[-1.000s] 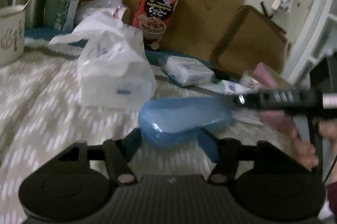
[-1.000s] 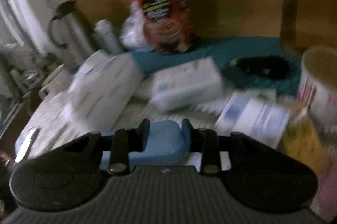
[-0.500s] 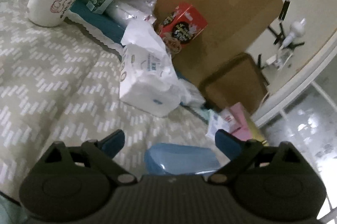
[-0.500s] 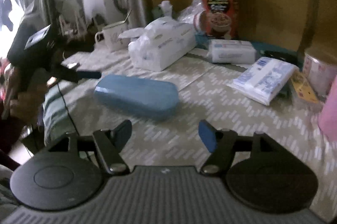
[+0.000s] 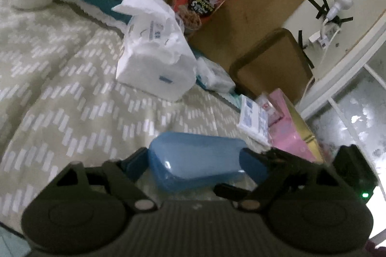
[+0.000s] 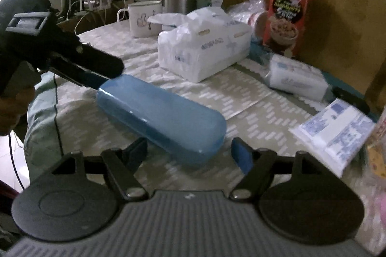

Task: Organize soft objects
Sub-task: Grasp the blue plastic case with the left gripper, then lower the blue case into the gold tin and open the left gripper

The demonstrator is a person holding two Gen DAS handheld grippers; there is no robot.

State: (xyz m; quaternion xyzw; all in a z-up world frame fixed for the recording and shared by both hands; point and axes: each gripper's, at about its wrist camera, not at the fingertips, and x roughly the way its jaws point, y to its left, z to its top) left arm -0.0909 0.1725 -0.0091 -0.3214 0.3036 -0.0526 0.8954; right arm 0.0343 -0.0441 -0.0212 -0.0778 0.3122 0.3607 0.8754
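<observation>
The blue case (image 6: 161, 117) lies on the bench (image 6: 241, 97); the left gripper (image 5: 193, 164) closes around its end, the right gripper (image 6: 189, 152) spreads wider, clear.

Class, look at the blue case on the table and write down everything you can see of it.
The blue case is a long, rounded, glossy box, seemingly plastic, shut along a seam. It lies flat on the patterned cloth, angled across it. The left tool straddles one end, closing; whether its pads touch is unclear. The right tool stands just short of the other end, opening.
</observation>
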